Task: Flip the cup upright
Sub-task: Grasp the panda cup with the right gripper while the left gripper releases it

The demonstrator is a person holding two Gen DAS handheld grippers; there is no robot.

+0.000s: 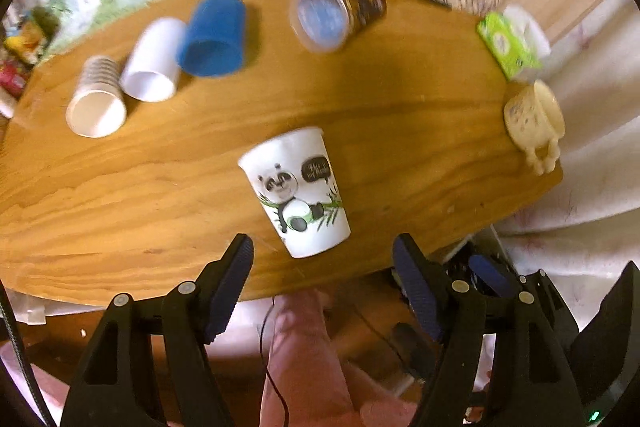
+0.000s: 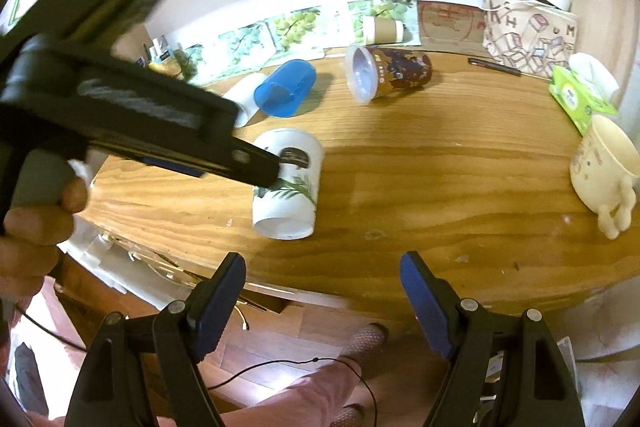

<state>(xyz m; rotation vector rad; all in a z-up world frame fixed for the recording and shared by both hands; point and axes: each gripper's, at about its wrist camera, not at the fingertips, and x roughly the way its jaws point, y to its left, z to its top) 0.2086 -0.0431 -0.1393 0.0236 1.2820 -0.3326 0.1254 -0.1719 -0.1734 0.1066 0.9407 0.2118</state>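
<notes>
A white paper cup with a panda print lies on its side near the front edge of the wooden table, its open mouth toward the front. My left gripper is open, above the cup and just short of it, holding nothing. In the right wrist view the same cup is partly hidden by the left gripper's body. My right gripper is open and empty, over the table's front edge to the right of the cup.
Other cups lie on their sides farther back: a blue one, a white one, a ribbed one and a lidded dark printed one. A cream mug and a green tissue box stand at the right edge.
</notes>
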